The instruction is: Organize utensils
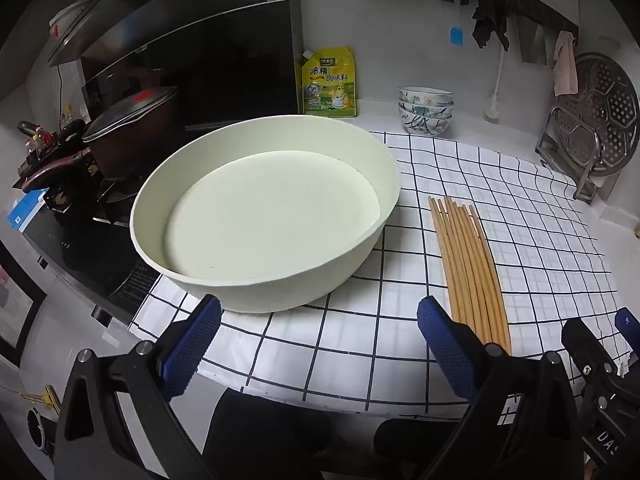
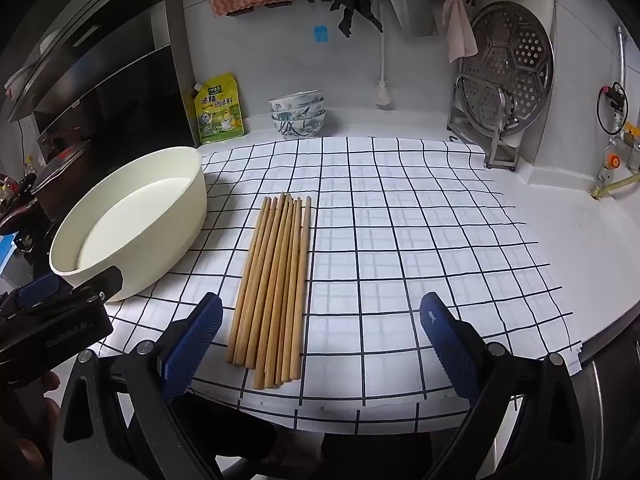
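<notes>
Several wooden chopsticks (image 2: 276,280) lie side by side on the checked cloth (image 2: 400,240), pointing away from me; they also show in the left wrist view (image 1: 468,264). A cream round basin (image 1: 264,216) stands empty to their left, also in the right wrist view (image 2: 132,224). My left gripper (image 1: 320,344) is open and empty, just in front of the basin. My right gripper (image 2: 320,340) is open and empty, hovering over the near ends of the chopsticks, which lie between its fingers without touching them.
Stacked patterned bowls (image 2: 298,114) and a yellow seasoning pouch (image 2: 218,108) stand at the back wall. A steamer plate on a rack (image 2: 508,80) stands at back right. A stove with a lidded pot (image 1: 128,128) is left of the basin.
</notes>
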The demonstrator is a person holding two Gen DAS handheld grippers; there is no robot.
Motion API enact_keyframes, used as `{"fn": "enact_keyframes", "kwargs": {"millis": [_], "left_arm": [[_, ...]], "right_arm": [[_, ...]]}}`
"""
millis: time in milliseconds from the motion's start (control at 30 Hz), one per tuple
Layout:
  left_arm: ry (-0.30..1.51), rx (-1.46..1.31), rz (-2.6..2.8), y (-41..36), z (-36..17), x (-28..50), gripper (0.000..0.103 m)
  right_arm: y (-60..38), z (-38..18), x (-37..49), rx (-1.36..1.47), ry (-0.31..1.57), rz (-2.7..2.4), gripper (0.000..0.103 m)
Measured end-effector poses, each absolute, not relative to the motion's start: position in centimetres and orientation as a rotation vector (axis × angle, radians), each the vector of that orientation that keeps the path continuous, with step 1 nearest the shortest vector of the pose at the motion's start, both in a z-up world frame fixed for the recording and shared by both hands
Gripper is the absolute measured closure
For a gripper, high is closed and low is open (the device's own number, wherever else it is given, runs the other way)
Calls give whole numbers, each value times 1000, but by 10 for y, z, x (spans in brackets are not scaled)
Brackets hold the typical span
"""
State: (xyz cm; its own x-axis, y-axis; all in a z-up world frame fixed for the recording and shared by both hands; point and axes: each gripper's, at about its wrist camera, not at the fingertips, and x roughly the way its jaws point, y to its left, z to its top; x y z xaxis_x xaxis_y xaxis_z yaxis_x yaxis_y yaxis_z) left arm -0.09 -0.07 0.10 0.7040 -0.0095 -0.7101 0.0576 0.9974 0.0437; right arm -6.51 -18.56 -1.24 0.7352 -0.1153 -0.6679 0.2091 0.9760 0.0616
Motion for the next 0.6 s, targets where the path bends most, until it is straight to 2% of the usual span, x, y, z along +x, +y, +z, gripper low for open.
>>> {"fn": "enact_keyframes", "kwargs": {"millis": [600], "left_arm": [[784,67,-39,-1,1,-2,6]], "right_arm": [[-187,-11,-66,136,718,-182,8]]}}
